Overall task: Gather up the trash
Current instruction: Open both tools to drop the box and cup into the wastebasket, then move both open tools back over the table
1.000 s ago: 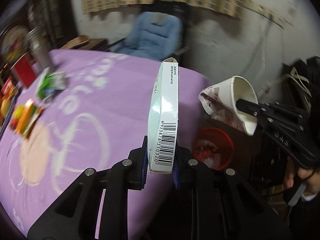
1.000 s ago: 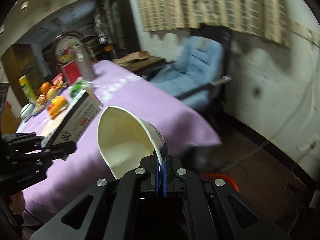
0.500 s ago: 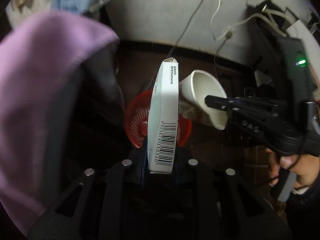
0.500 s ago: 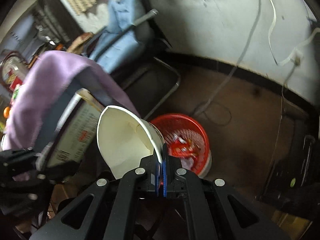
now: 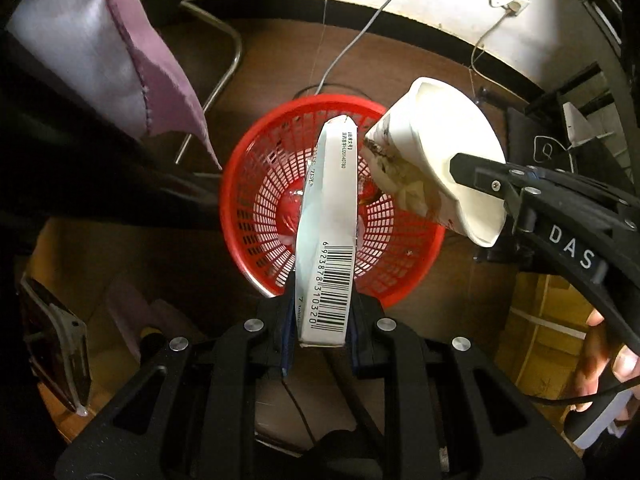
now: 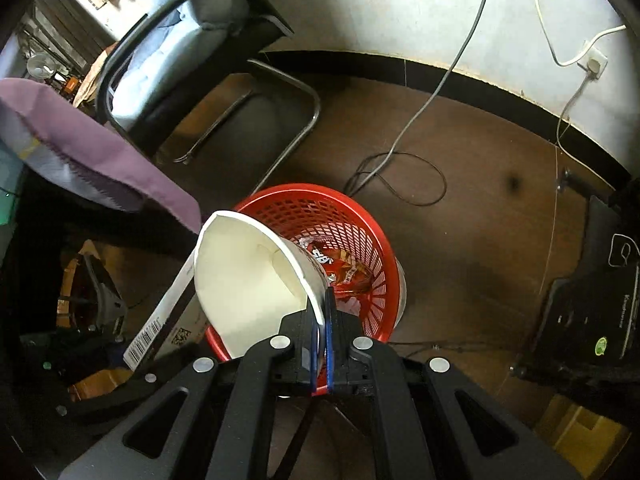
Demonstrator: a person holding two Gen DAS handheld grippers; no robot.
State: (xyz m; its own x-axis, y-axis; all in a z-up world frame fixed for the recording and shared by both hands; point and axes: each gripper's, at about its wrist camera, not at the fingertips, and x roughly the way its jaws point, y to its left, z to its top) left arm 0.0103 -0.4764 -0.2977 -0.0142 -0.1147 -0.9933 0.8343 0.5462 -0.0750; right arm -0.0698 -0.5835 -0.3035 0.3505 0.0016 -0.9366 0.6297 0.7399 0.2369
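My left gripper [image 5: 320, 320] is shut on a flat white carton [image 5: 330, 224] with a barcode, held upright over a red mesh trash basket [image 5: 256, 168] on the floor. My right gripper [image 6: 319, 344] is shut on the rim of a crumpled white paper cup [image 6: 248, 280], held tilted over the same basket [image 6: 360, 232]. The cup also shows in the left wrist view [image 5: 440, 156], just right of the carton. The carton's barcode end shows at the left of the right wrist view [image 6: 154, 328]. Wrappers lie in the basket.
A purple tablecloth corner [image 5: 160, 80] hangs to the upper left of the basket. A chair with a blue cushion [image 6: 160, 40] and metal legs stands behind. Cables [image 6: 400, 160] run over the brown floor. Cardboard boxes [image 5: 540, 320] and black equipment [image 6: 592, 300] sit at the right.
Both grippers swung from above the purple table down to the floor. The carton and the cup now hang right over the red basket, closer than half a second ago.
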